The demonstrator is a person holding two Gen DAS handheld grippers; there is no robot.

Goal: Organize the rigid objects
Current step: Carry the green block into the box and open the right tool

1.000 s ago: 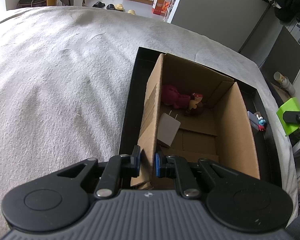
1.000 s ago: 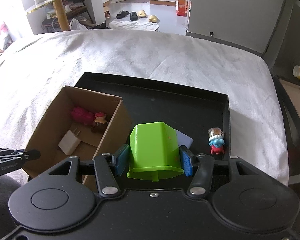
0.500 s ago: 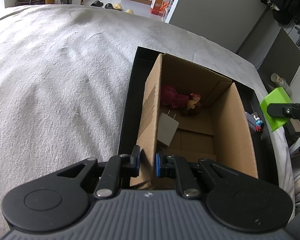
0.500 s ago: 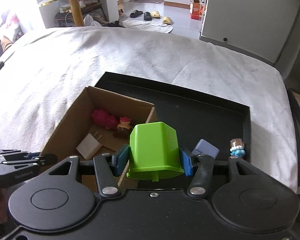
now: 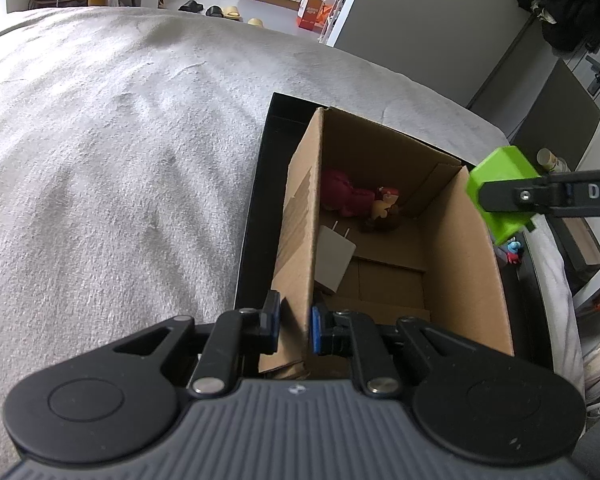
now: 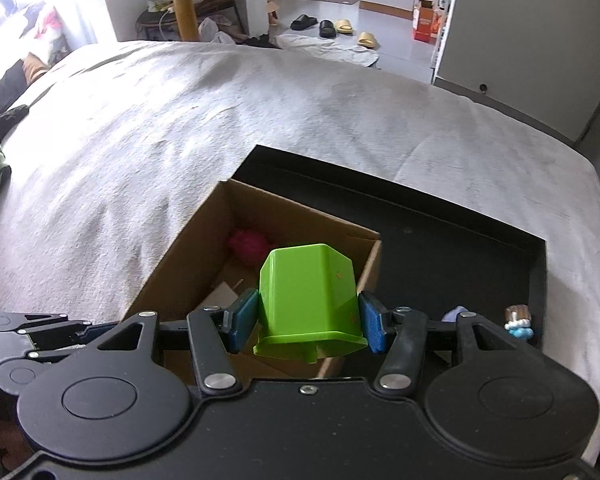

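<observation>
Grey bedding fills most of both views, and on it, lower right of the left wrist frame, sits a black tray [image 5: 256, 216] carrying an open cardboard box [image 5: 466, 276]. We have the left gripper [image 5: 293, 328] with its jaws nearly closed, pinching the box's near-left wall to steady it. The right gripper [image 6: 307, 320] has its jaws spread wide around a green cup [image 6: 309, 292], held mouth toward us just above the box's right wall. Inside the box lie a pink toy [image 5: 346, 198], a small figurine [image 5: 384, 210] and a white charger [image 5: 334, 256]. Beyond the right wall, on the tray, a blue-and-red figure [image 5: 513, 251] waits. We judge the main risk is the cup's flared rim catching the right wall as we lower it, tipping it out onto the tray. A slick plastic cup held only at its sides could also twist in our grip, and releasing too high could let it land on the plug prongs.
</observation>
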